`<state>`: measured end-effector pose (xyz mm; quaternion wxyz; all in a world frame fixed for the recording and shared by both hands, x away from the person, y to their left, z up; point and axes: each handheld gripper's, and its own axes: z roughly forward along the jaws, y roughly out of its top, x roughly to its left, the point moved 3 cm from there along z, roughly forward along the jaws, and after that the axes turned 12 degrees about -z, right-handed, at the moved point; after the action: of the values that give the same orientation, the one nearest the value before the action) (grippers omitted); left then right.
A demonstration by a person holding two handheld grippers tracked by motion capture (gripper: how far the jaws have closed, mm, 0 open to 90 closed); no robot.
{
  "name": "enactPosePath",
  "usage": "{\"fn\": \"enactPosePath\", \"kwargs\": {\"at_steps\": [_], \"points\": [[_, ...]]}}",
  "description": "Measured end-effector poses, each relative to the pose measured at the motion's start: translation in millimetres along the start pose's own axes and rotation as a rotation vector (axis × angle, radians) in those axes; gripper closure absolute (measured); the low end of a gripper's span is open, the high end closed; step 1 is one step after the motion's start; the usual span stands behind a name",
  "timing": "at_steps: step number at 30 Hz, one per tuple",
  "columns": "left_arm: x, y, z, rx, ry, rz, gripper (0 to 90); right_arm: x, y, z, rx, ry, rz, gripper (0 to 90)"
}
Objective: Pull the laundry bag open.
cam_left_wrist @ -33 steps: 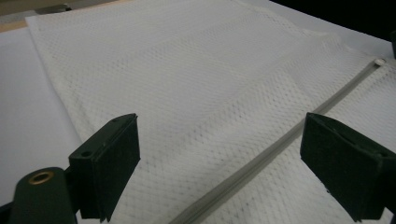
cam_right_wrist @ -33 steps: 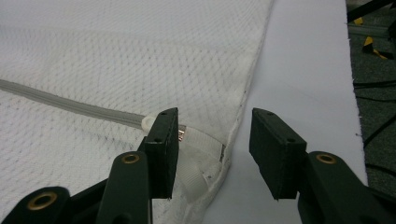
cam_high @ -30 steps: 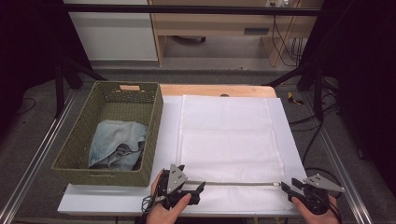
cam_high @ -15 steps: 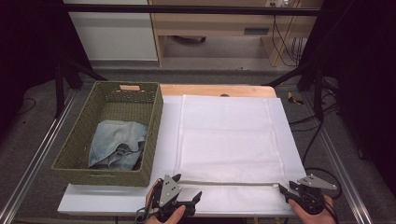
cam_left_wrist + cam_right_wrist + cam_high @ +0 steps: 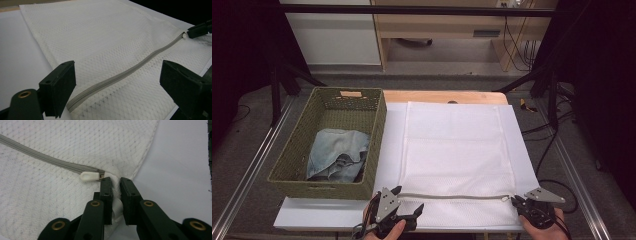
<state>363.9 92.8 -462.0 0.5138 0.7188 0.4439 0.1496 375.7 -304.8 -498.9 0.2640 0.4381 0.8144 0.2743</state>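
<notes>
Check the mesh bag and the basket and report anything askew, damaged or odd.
Nothing looks damaged or spilled. The mesh bag lies flat and square on the table, its zipper closed. The only pucker is at the corner pinched by the right gripper. The jeans are crumpled in the basket.

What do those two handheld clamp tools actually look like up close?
Both are matt black. The left gripper has two blocky, flat-faced jaws on arms with brass-coloured rivets; the right gripper is built the same way. From above, each carries a grey three-cornered plate on top, and a dark cable loops away from the right one.
</notes>
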Motion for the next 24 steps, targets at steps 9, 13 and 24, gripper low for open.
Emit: {"fn": "enactPosePath", "kwargs": {"at_steps": [9,13,24], "points": [[1.5,-1.3,0.2,0.002,0.006,-0.002,13.6,-2.0,1.2,-4.1,-0.049,0.013,0.001,84.7],[1.3,-1.2,-0.2,-0.001,0.006,-0.005,13.6,-0.6,3.1,-6.1,-0.072,0.011,-0.008,84.8],[-7.9,16.7,15.7,-0.022,-0.054,-0.013,11.0,3.6,15.1,-16.9,-0.211,-0.022,-0.08,85.1]]}}
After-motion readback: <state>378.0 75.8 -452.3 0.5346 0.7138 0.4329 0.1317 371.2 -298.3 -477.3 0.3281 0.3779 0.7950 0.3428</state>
